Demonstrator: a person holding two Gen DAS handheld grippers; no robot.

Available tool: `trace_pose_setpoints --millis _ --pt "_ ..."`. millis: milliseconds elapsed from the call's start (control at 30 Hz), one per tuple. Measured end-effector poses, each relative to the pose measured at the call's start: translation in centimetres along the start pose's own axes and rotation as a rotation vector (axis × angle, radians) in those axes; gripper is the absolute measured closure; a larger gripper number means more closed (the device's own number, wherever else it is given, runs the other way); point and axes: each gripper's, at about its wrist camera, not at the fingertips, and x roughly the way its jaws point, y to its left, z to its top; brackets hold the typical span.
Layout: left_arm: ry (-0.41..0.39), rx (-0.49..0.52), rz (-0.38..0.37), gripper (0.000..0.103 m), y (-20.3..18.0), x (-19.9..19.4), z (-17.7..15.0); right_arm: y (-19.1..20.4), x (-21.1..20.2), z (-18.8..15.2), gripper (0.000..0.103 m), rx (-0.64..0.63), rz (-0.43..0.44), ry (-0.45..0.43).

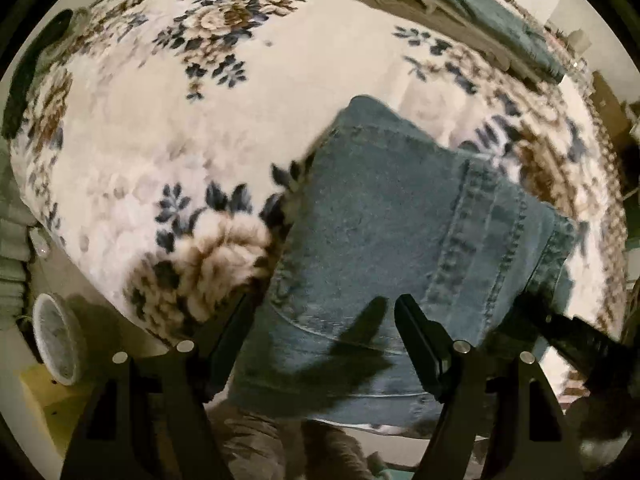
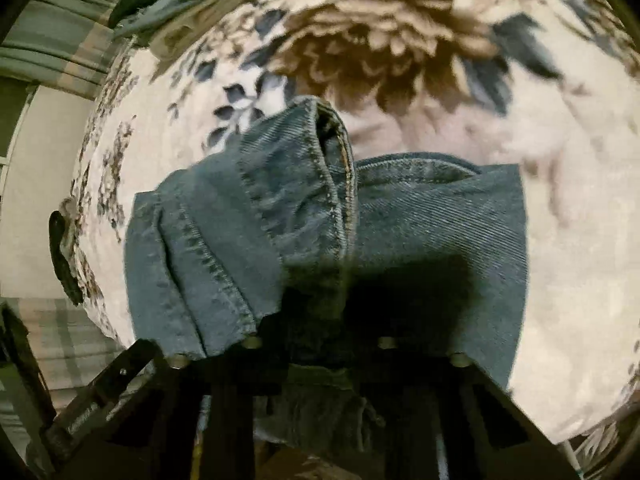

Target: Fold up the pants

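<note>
jeans (image 1: 380, 232) lie folded on the floral blanket (image 1: 160, 128), centre to lower right of the left wrist frame; left gripper (image 1: 320, 320) fingers spread apart over the denim, nothing between them; right gripper (image 2: 320, 344) low centre in its own view, tips buried under a bunched jeans hem (image 2: 320, 184), so cannot tell its state; folded clothes pile (image 1: 472, 4) at upper right.

The pants (image 1: 384, 216) are faded blue denim with darker blue double stitching along the seams. The blanket (image 1: 168, 128) beneath is cream, printed with brown-and-beige flowers ringed by navy leaves. At 1 o'clock in the left wrist view, a folded stack (image 1: 472, 4) shows teal-blue over off-white.
</note>
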Motion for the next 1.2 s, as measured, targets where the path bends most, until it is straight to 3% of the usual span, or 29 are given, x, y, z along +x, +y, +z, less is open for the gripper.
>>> trace_pose_setpoints --millis 233,500,633,767,933,1000,1033,1100,1167,1200 --pt "-0.034 -0.013 -0.098 0.031 -0.5 -2.6 1.9 -2.5 -6.6 -1.0 0.089 0.096 0.009 -0.064" --pt "-0.029 -0.01 -0.159 0.031 -1.8 -2.0 4.4 -13.5 -12.2 -2.5 0.089 0.285 -0.096 -0.109" --pt "-0.019 0.021 -0.182 0.031 -3.7 -0.2 5.7 -16.5 -11.3 -2.6 0.089 0.306 -0.13 -0.088" --pt "0.037 0.019 -0.223 0.031 -5.4 2.9 7.3 -18.0 -8.5 -2.1 0.087 0.286 -0.182 -0.049" --pt "0.107 0.01 -0.275 0.031 -7.1 7.4 9.6 -19.6 -6.8 -1.7 0.086 0.318 -0.186 -0.026" --pt "0.116 0.019 -0.313 0.045 -7.5 8.4 10.0 -19.7 -6.7 -1.7 0.086 0.31 -0.187 -0.017" --pt "0.108 0.031 -0.349 0.068 -7.8 8.8 10.0 -19.9 -6.8 -1.8 0.086 0.306 -0.186 -0.012" --pt "0.098 0.082 -0.328 0.071 -8.4 8.9 9.8 -20.1 -6.8 -1.7 0.08 0.309 -0.175 0.001" --pt "0.092 0.095 -0.326 0.072 -8.2 9.1 9.8 -20.6 -6.9 -1.6 0.065 0.335 -0.152 0.026" --pt "0.102 0.074 -0.342 0.072 -7.6 9.2 9.8 -21.2 -7.4 -1.8 0.052 0.36 -0.126 0.037"
